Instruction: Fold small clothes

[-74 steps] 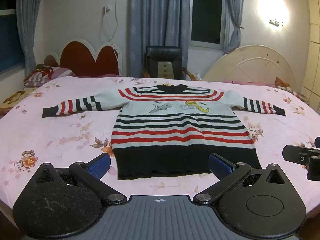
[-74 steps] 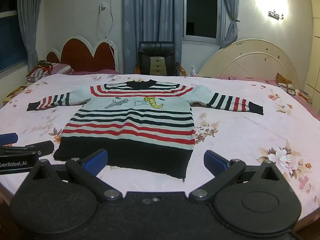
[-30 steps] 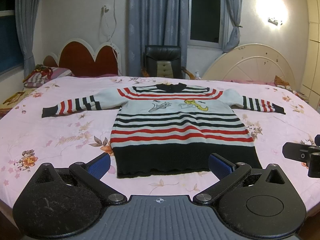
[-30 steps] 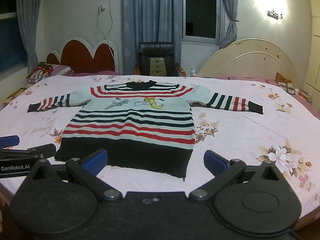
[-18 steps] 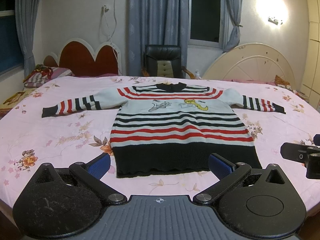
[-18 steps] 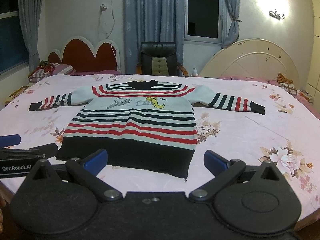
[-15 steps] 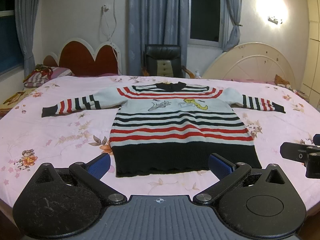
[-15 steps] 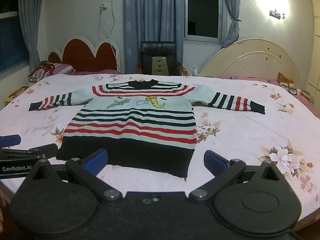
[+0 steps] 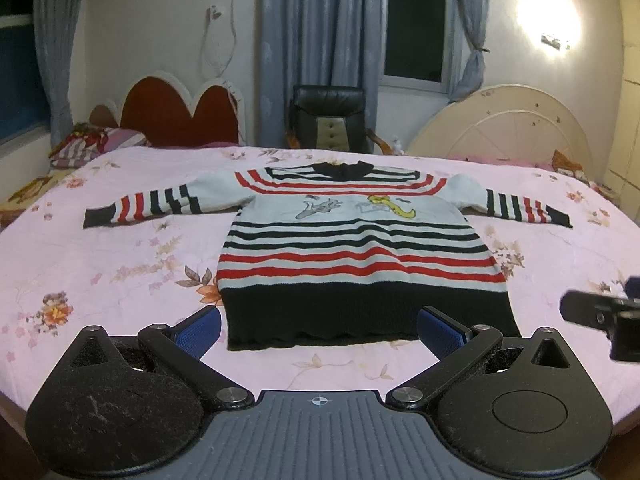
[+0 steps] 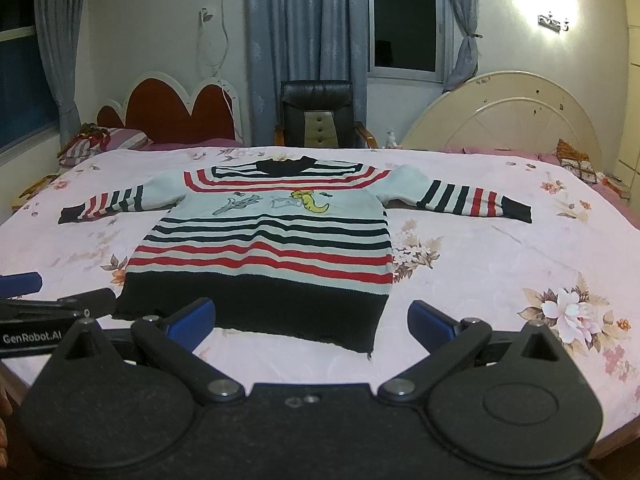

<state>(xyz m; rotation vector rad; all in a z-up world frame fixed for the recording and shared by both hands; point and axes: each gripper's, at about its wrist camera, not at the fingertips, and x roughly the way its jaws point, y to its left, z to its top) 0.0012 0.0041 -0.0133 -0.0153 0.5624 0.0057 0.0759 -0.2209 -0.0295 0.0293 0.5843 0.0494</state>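
A small striped sweater (image 9: 356, 248) in red, black and pale grey lies flat on the pink floral bedsheet (image 9: 120, 264), front up, sleeves spread to both sides, black hem nearest me. It also shows in the right wrist view (image 10: 272, 236). My left gripper (image 9: 320, 326) is open and empty, just short of the hem. My right gripper (image 10: 312, 318) is open and empty, near the hem's right corner. Each gripper shows at the edge of the other's view: the right one (image 9: 600, 314) and the left one (image 10: 52, 308).
The bed's front edge is right under both grippers. A black office chair (image 9: 328, 120) stands behind the bed. A red headboard (image 9: 176, 116) and pillows (image 9: 92, 148) are at the far left, a cream headboard (image 9: 504, 128) at the far right.
Both grippers have drifted slightly; the sweater sits a touch lower and closer in the views. The sweater itself has not moved and both grippers stay open.
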